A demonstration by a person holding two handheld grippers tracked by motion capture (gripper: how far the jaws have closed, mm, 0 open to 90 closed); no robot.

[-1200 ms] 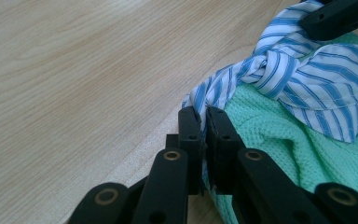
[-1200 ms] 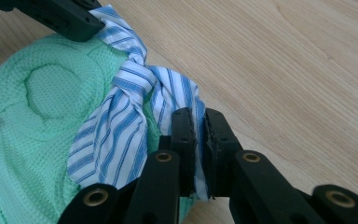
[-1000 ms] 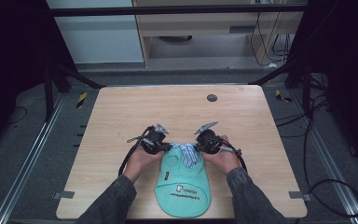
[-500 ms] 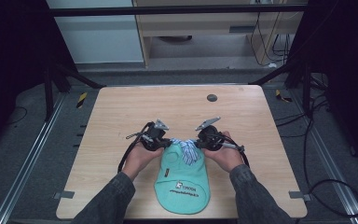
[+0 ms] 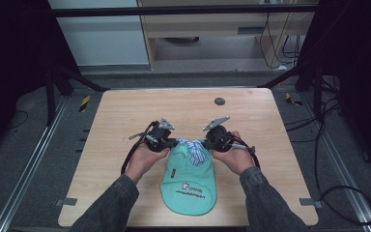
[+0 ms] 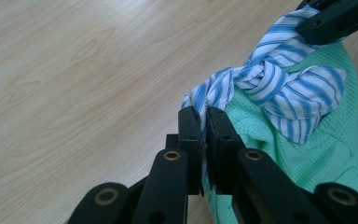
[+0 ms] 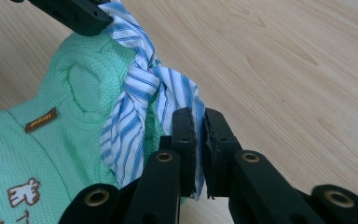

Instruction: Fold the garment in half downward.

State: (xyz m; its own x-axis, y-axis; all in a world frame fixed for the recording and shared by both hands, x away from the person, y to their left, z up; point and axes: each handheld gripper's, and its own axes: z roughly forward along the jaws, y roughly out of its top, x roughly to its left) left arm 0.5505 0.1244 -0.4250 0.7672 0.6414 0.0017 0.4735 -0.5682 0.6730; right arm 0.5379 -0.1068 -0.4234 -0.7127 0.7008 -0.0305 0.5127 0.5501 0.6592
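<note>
— Listing item: mint-green bib [image 5: 189,180], flat at the near edge of your table [image 5: 116,116]; striped ties [image 6: 265,81] knotted at its far end.

— Grip?

— Your left gripper [image 6: 204,122] and right gripper [image 7: 196,122] each pinch one tie end between closed jaws.

— Risk?

— Pulling unevenly likely slips a tie free or drags the bib.

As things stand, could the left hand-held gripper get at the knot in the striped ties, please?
Probably yes: the knot lies just ahead of the left hand-held gripper, nothing between them, but its jaws are shut on one striped tie and must let go first.
</note>
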